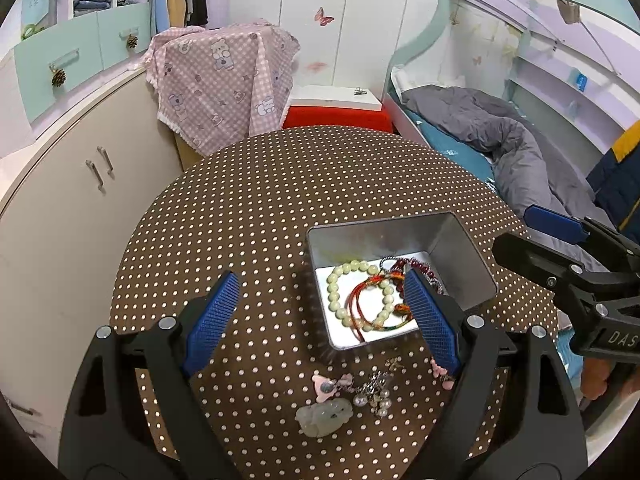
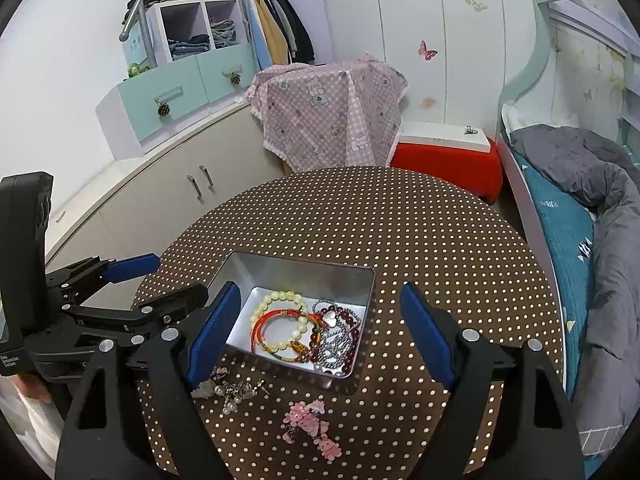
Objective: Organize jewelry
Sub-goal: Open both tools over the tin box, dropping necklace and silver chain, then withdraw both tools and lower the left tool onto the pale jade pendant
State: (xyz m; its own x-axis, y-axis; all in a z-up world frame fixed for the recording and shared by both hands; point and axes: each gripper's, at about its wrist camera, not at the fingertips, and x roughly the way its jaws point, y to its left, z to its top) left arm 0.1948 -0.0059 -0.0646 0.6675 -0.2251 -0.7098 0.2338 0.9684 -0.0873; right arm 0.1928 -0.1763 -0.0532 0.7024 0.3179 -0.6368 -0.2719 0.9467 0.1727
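Both my claws hang open and empty over the dotted table (image 1: 280, 200). My left claw (image 1: 320, 312) straddles the tin's (image 1: 468, 256) near edge; bracelets (image 2: 288, 324) lie inside, just ahead of my right claw (image 2: 320, 328). Loose charms (image 2: 308, 424) sit outside, below it.

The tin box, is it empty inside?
No, the tin box already holds a pale bead bracelet, a red cord bracelet and a silver chain.

A matt brushed-metal tin (image 2: 362, 276) sits on dotted cloth (image 2: 420, 232); glossy pale beads (image 2: 298, 326) lie inside.
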